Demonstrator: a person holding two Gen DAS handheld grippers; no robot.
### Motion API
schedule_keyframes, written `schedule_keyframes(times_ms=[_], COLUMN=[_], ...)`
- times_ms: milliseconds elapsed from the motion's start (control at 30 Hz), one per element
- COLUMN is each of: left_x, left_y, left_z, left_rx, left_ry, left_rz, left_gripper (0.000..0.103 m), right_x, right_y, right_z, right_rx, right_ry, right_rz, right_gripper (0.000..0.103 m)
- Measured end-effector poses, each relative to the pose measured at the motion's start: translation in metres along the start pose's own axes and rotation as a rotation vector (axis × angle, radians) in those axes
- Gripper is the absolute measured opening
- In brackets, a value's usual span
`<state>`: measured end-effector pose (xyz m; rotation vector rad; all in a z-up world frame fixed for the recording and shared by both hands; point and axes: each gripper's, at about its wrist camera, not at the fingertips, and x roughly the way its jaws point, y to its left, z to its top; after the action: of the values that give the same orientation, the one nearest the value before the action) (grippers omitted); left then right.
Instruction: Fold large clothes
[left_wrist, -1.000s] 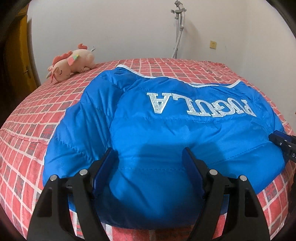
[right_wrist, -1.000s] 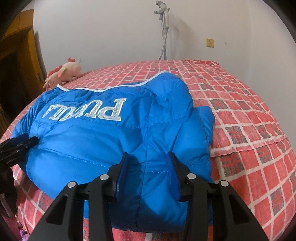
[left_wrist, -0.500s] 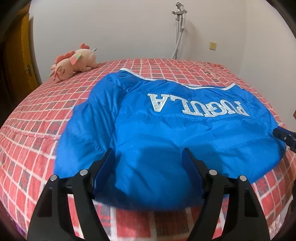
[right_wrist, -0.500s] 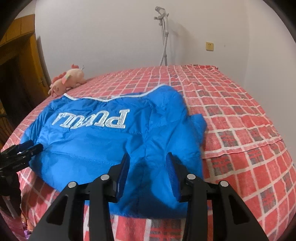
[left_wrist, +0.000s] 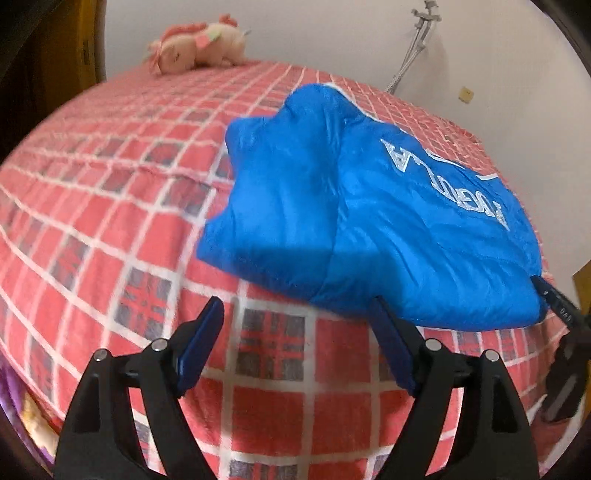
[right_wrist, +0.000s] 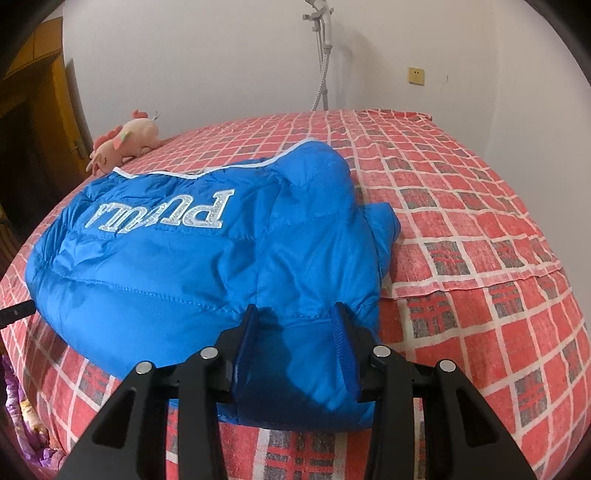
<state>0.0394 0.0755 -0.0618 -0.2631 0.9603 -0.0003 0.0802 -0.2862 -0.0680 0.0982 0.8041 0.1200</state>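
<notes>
A blue puffer jacket (left_wrist: 369, 221) with silver lettering lies folded on the red checked bed (left_wrist: 110, 221). It also shows in the right wrist view (right_wrist: 184, 266). My left gripper (left_wrist: 295, 317) is open and empty over bare bedspread at the jacket's near left edge, its right finger touching the hem. My right gripper (right_wrist: 295, 317) has its jaws open around the jacket's near right hem, with fabric between them, not pinched. The tip of the right gripper (left_wrist: 557, 306) shows at the jacket's right corner in the left wrist view.
A pink plush toy (left_wrist: 195, 44) lies at the far left of the bed, also in the right wrist view (right_wrist: 125, 144). A white stand (right_wrist: 321, 55) leans on the far wall. A wooden door (right_wrist: 44, 129) is on the left. The bed's front edge is close below both grippers.
My left gripper has swung left and back off the jacket onto bare bedspread. My right gripper has moved in over the jacket's near hem. The jacket has stayed in place.
</notes>
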Motion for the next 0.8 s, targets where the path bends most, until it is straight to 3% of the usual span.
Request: schedule_keyframes(times_ms=[200, 400, 600, 800], left_x=[0.010, 0.024, 0.050, 0.074], left_y=[0.014, 0.033, 0.041, 0.036], left_z=[0.013, 0.030, 0.051, 0.083], left_rx=[-0.072, -0.190, -0.213, -0.135], left_ry=[0.028, 0.082, 0.123, 0.158], left_rz=[-0.085, -0.241, -0.277, -0.278], left_gripper=[0.083, 0.083, 0.087, 0.088], right_x=[0.001, 0.002, 0.003, 0.005], right_y=[-0.001, -0.001, 0.002, 0.005], right_z=[0.001, 0.002, 0.003, 0.005], right_rx=[0.002, 0.004, 0.000, 0.003], right_ry=[0.000, 0.001, 0.005, 0.015], right_rz=[0.009, 0.012, 0.005, -0.006], right_gripper=[0.040, 0.041, 0.042, 0.042])
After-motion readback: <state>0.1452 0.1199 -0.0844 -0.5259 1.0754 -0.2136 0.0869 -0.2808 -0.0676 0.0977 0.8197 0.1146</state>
